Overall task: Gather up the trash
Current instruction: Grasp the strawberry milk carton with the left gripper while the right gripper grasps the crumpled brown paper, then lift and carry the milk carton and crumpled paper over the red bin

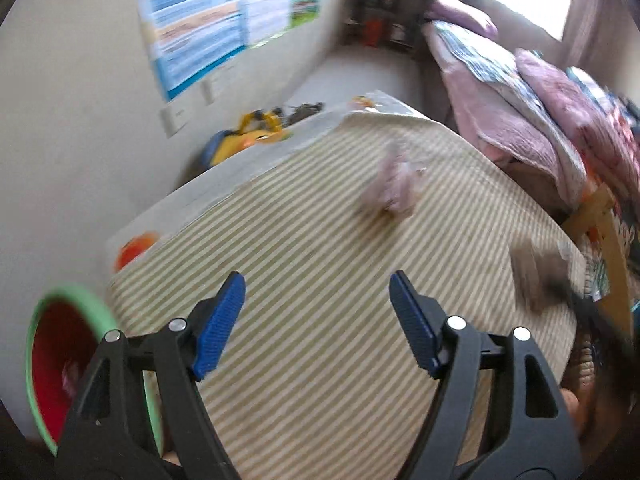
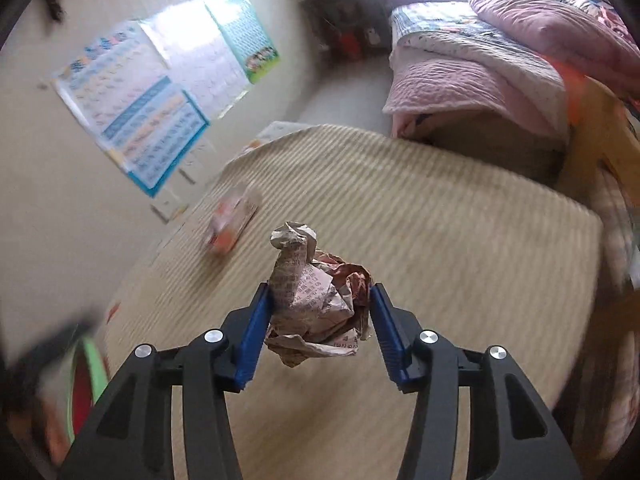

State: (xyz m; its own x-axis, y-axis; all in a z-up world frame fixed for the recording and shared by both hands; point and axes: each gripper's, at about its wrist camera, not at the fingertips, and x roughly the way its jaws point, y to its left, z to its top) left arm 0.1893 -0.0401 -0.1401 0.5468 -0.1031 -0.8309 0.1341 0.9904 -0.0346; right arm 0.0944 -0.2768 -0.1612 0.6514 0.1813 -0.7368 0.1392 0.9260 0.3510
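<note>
In the right wrist view my right gripper is shut on a crumpled ball of printed brownish paper, held above the striped mat. A small orange and white packet lies blurred on the mat to the far left. In the left wrist view my left gripper is open over the striped mat with nothing between its blue pads. A pale pinkish crumpled wrapper lies on the mat beyond it. A red bin with a green rim stands at the lower left, also in view as the bin.
A dark blurred shape sits at the mat's right edge; I cannot tell what it is. Pink and patterned quilts are piled at the right. Posters hang on the wall at left. A yellow bag lies by the wall.
</note>
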